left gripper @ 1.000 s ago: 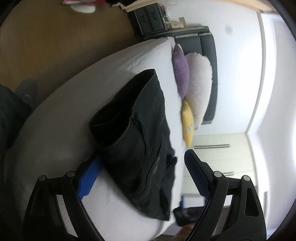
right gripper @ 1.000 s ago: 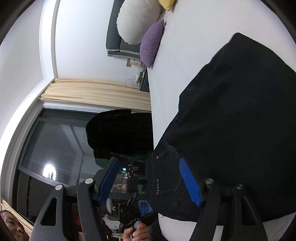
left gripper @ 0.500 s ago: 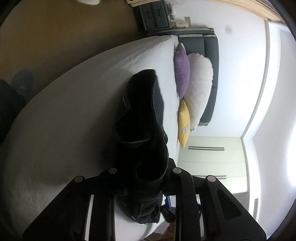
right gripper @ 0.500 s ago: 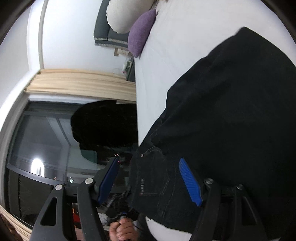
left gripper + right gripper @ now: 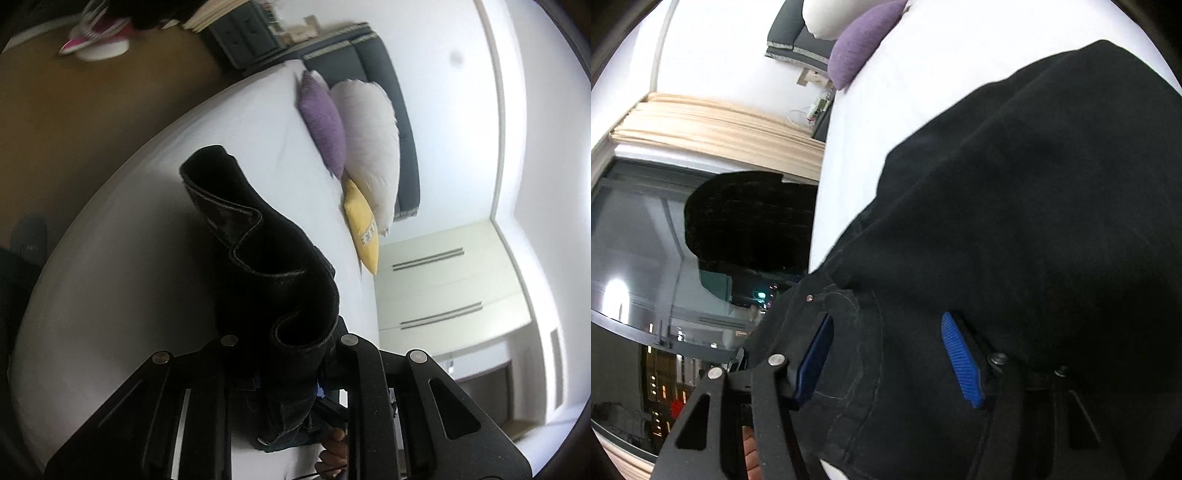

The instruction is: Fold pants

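On the white bed (image 5: 140, 229) lie the black pants (image 5: 266, 266), bunched and lifted into a curled ridge of hems in the left wrist view, and spread as a broad dark mass over the mattress near its edge in the right wrist view. No container shows in either view. The left gripper (image 5: 286, 354) has its jaws drawn together, pinching a fold of the pants between them. The right gripper (image 5: 886, 354) stands spread, its blue pads (image 5: 962, 360) apart, with the pocket area of the pants between and under them. At the head of the bed rest a purple pillow (image 5: 323, 125), a white pillow (image 5: 371, 144) and a yellow pillow (image 5: 364, 225) against a dark headboard (image 5: 404, 122). Beyond are a brown floor (image 5: 74, 110), a dark window (image 5: 646, 266) under a beige curtain (image 5: 713, 129), and white wardrobe doors (image 5: 443, 280).
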The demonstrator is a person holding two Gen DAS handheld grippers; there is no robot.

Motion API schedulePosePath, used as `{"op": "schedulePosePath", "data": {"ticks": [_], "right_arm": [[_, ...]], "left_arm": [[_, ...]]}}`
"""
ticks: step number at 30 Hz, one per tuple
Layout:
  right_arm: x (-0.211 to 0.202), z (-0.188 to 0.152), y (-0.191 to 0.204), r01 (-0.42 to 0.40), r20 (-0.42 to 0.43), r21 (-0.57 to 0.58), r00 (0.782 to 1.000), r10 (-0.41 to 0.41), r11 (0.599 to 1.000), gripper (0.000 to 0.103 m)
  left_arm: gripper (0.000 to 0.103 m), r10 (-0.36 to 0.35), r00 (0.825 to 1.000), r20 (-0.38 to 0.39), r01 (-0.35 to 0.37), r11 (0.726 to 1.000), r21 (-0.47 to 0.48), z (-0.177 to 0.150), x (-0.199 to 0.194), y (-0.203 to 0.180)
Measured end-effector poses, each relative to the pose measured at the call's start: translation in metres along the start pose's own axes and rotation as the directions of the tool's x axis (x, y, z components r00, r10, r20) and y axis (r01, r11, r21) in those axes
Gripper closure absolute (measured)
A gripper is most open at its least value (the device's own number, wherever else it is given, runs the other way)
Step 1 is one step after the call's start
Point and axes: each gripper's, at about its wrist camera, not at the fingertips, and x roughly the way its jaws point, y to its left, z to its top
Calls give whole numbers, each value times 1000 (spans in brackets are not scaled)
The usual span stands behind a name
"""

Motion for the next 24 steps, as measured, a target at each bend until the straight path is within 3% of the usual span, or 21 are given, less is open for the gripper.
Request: {"op": "schedulePosePath", "data": {"ticks": [3,6,10,14,17,20,22,24], "right_arm": [[-14,2,-1,-56,9,68,998,55,996,33],[-33,3,5,-109,32,56,994,107,992,31],[-67,9,7,-186,36,50,982,184,981,26],[-102,19,-2,-222,55,34,974,220,974,19],[-123,26,-20,-215,80,42,974,211,976,18],[-129,23,-36,-185,60,79,982,181,979,17],[-128,18,-42,-175,29,70,984,173,982,17],[-124,14,-47,-160,9,75,987,160,984,17]], "left_arm": [[85,16,1000,-8,-16,998,67,-2,9,-32],[85,27,999,-27,-22,986,168,-11,23,-75],[85,40,995,-91,-3,928,371,-48,62,-150],[85,78,971,-226,60,835,546,-118,131,-206],[85,203,936,-286,44,741,670,-183,191,-208],[85,328,893,-309,-2,688,725,-227,220,-192],[85,360,896,-260,-8,598,801,-247,219,-195],[85,367,904,-220,-16,542,840,-257,216,-204]]}}
